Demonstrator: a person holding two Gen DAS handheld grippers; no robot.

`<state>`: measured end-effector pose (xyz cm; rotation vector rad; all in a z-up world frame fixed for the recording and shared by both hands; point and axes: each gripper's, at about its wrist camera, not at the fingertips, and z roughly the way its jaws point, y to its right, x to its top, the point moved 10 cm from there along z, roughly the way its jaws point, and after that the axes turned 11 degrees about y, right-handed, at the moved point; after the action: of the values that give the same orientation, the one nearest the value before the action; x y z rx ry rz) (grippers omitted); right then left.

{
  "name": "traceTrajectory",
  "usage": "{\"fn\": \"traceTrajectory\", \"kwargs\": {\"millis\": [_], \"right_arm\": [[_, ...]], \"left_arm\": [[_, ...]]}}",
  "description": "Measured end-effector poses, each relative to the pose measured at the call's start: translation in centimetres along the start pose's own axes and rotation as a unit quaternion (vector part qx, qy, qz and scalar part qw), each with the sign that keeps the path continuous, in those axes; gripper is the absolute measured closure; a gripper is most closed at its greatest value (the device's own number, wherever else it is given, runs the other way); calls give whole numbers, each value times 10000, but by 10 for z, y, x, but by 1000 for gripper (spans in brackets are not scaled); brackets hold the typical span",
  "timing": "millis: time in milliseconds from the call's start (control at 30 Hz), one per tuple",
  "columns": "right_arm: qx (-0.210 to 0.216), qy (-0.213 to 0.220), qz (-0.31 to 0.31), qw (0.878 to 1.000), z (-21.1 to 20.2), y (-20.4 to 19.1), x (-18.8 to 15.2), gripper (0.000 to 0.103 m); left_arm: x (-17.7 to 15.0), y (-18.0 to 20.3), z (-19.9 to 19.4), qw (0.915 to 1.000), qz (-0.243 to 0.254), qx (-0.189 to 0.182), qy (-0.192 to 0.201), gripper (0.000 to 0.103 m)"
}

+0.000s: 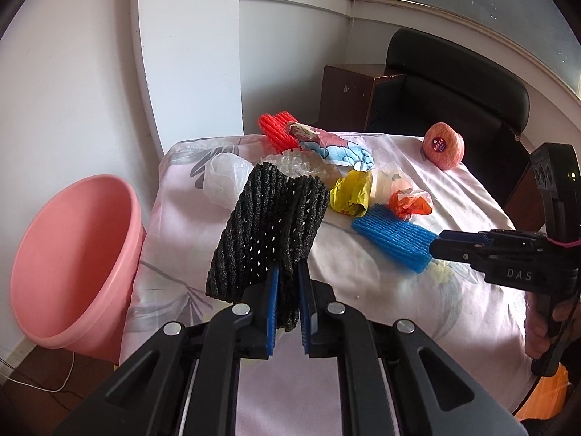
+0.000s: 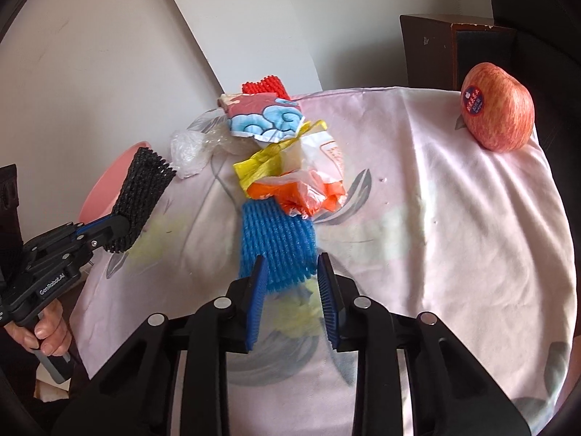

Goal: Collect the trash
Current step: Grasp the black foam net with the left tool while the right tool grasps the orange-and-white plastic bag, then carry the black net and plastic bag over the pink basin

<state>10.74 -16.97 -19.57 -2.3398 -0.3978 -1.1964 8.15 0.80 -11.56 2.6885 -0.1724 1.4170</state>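
My left gripper (image 1: 288, 272) is shut on a black foam net sleeve (image 1: 265, 232) and holds it above the table's left side, near a pink basin (image 1: 72, 254). The sleeve also shows in the right wrist view (image 2: 139, 200). My right gripper (image 2: 292, 272) is open, its jaws on either side of the near end of a blue foam net sleeve (image 2: 276, 243) lying on the cloth; the blue sleeve shows in the left wrist view (image 1: 394, 238) too. Behind it lie an orange bag (image 2: 305, 196), a yellow bag (image 2: 261, 167), a printed wrapper (image 2: 263, 116), a red net (image 2: 263, 85) and clear plastic (image 2: 189, 149).
The table has a pale pink floral cloth (image 2: 435, 218). A red apple with a sticker (image 2: 497, 107) sits at the far right corner. A dark wooden cabinet (image 1: 345, 94) and black chair (image 1: 454, 83) stand behind the table. The pink basin sits off the table's left edge.
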Motion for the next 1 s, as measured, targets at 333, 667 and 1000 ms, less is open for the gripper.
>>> {"fn": "traceTrajectory", "kwargs": {"millis": [333, 667, 1000], "right_arm": [[-178, -168, 78, 9997, 0, -3, -4, 73], [-505, 388, -173, 9978, 0, 2, 36, 66], [-702, 300, -317, 9966, 13, 7, 29, 90]], "left_arm": [[-7, -5, -13, 9999, -154, 5, 52, 94], [-12, -12, -14, 9995, -318, 79, 24, 94], [-10, -13, -16, 9992, -389, 83, 78, 94]]}}
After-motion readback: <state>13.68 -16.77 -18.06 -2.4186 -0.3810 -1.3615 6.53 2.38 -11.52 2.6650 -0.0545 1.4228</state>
